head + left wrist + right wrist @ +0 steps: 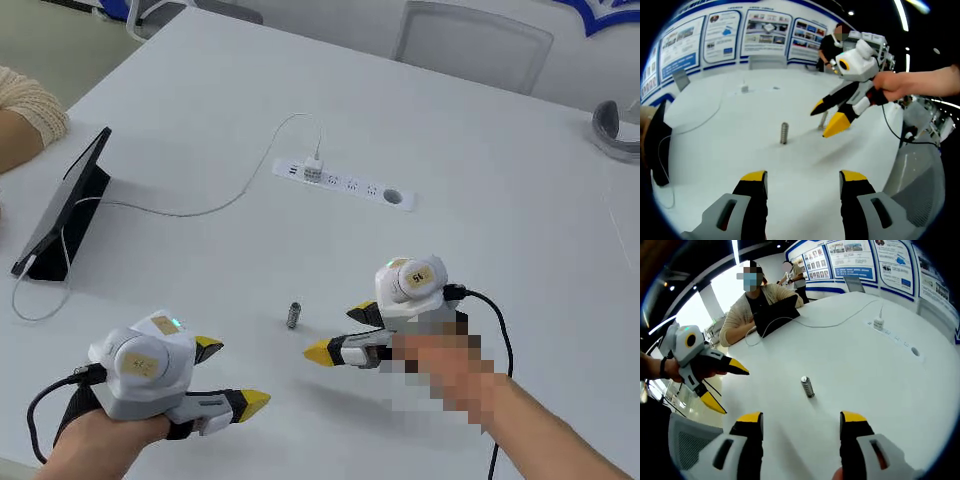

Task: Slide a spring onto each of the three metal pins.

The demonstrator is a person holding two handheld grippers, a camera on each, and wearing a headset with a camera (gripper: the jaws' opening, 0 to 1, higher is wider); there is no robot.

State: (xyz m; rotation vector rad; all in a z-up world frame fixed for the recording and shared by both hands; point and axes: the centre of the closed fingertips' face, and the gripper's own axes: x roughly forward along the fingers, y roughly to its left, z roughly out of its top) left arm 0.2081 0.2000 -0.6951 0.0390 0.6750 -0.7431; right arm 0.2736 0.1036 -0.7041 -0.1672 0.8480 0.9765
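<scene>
Now, at seven o'clock in the head view, the white-and-grey, yellow-tipped left gripper (235,373) hovers low over the table, its jaws spread wide and holding nothing. The short silvery coiled spring (293,314) stands at about one o'clock from those tips, upright on the tabletop with its long axis vertical. Whether a pin runs through it is too small to tell. In the left gripper view it sits nearly dead ahead, at twelve. Over to the matching right gripper (340,330), also gaping and empty, with the spring just off its tips at eleven o'clock. That's the nearer one, I'd say. The smooth white table (200,130) carries a white power strip (345,185) at twelve and a propped black tablet (60,215) at nine, with a grey chair (470,40) beyond.
</scene>
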